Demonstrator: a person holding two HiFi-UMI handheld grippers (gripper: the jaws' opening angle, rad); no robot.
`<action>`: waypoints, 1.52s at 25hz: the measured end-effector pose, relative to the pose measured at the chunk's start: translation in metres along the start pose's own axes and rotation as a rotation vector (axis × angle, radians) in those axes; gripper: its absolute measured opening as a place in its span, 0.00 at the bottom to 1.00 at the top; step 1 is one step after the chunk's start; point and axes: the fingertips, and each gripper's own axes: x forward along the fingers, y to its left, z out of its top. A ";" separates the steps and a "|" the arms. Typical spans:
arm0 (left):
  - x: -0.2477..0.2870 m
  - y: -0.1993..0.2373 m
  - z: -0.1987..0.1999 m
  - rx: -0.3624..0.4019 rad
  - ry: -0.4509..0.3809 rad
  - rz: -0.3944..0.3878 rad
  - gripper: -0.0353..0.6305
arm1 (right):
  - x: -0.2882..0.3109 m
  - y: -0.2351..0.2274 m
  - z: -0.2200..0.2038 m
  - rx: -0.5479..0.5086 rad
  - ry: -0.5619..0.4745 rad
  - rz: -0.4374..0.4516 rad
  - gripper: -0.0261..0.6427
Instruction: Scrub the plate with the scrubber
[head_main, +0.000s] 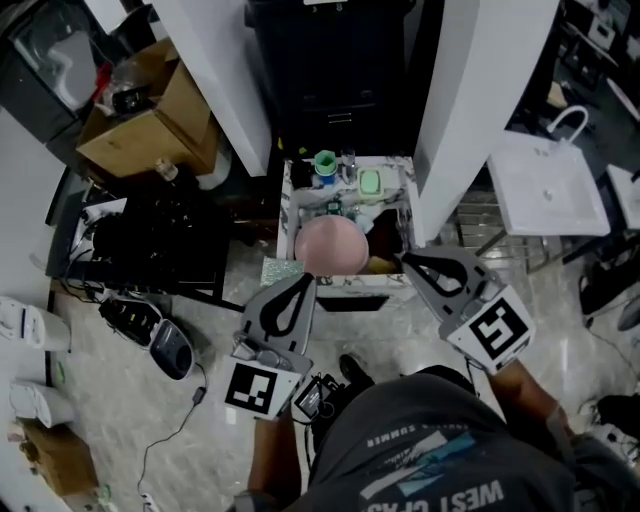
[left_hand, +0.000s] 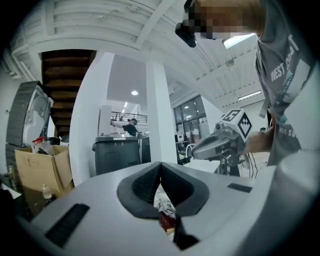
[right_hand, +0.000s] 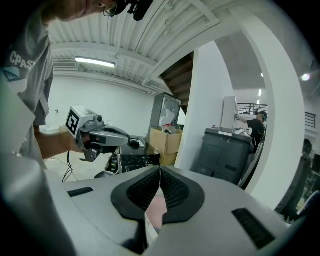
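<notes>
A round pink plate (head_main: 332, 245) lies on a small marble-patterned stand (head_main: 290, 205) in front of me. Behind it sit a pale green pad (head_main: 371, 183), perhaps the scrubber, and a green cup (head_main: 325, 162). My left gripper (head_main: 309, 278) is shut and empty, its tips at the plate's near left edge. At the plate's near right side my right gripper (head_main: 404, 258) is also shut and empty. In the left gripper view the jaws (left_hand: 160, 165) meet, with the right gripper (left_hand: 220, 142) beyond. The right gripper view shows closed jaws (right_hand: 160, 171), pink plate (right_hand: 158, 207) below them, and the left gripper (right_hand: 100, 135) opposite.
White pillars (head_main: 225, 70) flank the stand, with a dark bin (head_main: 335, 60) behind it. A cardboard box (head_main: 150, 120) and black equipment (head_main: 150, 245) with cables stand at the left. To the right is a white table (head_main: 545, 185). A person works in the far background (left_hand: 131, 127).
</notes>
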 end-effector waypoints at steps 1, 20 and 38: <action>-0.001 0.009 0.000 -0.002 -0.002 -0.005 0.06 | 0.007 0.001 0.004 -0.004 0.003 -0.007 0.09; 0.001 0.104 -0.045 -0.067 0.086 0.073 0.06 | 0.103 -0.019 -0.002 0.025 0.052 0.046 0.09; 0.006 0.185 -0.202 -0.211 0.347 0.218 0.06 | 0.254 0.018 -0.106 0.172 0.218 0.338 0.09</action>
